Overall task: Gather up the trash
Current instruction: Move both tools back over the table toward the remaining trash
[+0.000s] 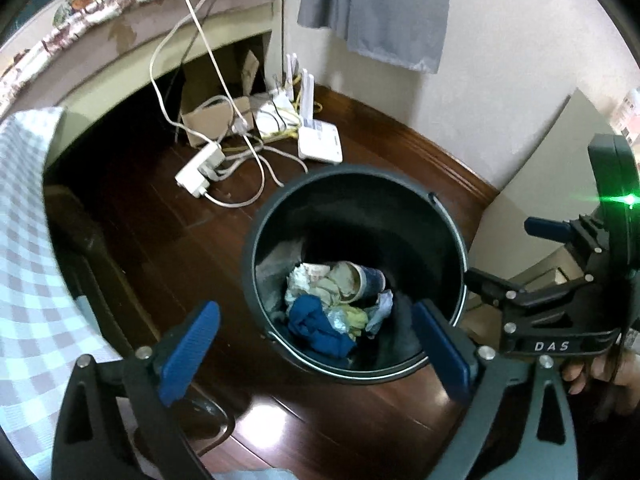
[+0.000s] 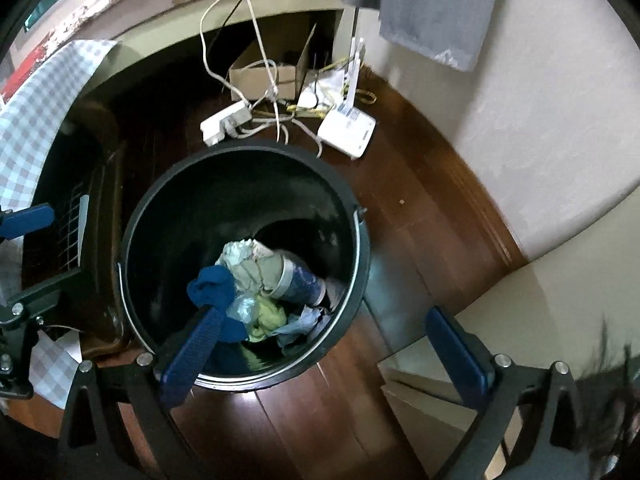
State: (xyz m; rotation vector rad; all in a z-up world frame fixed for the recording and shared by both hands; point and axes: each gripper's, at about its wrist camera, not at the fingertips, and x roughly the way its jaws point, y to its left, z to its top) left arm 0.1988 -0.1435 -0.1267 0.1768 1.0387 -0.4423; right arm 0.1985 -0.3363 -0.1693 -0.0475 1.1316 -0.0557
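Observation:
A black round bin (image 1: 360, 216) stands on the dark wooden floor. Inside lie a blue cloth (image 1: 316, 324), a blue paper cup (image 1: 368, 280) on its side and crumpled tissues (image 1: 304, 280). My left gripper (image 1: 316, 350) hangs open over the bin's near rim, nothing between its blue pads. In the right wrist view the same bin (image 2: 240, 200) holds the blue cloth (image 2: 212, 284) and the cup (image 2: 296, 280). My right gripper (image 2: 326, 354) is also open and empty, its left pad over the bin's mouth and its right pad outside the rim.
Behind the bin lie a white power strip (image 1: 200, 168), tangled cables, a white router (image 1: 320, 144) and a cardboard box (image 1: 216, 120) under a bench. A checked cloth (image 1: 28, 240) hangs at the left. A pale cabinet (image 1: 540, 184) and the wall stand at the right.

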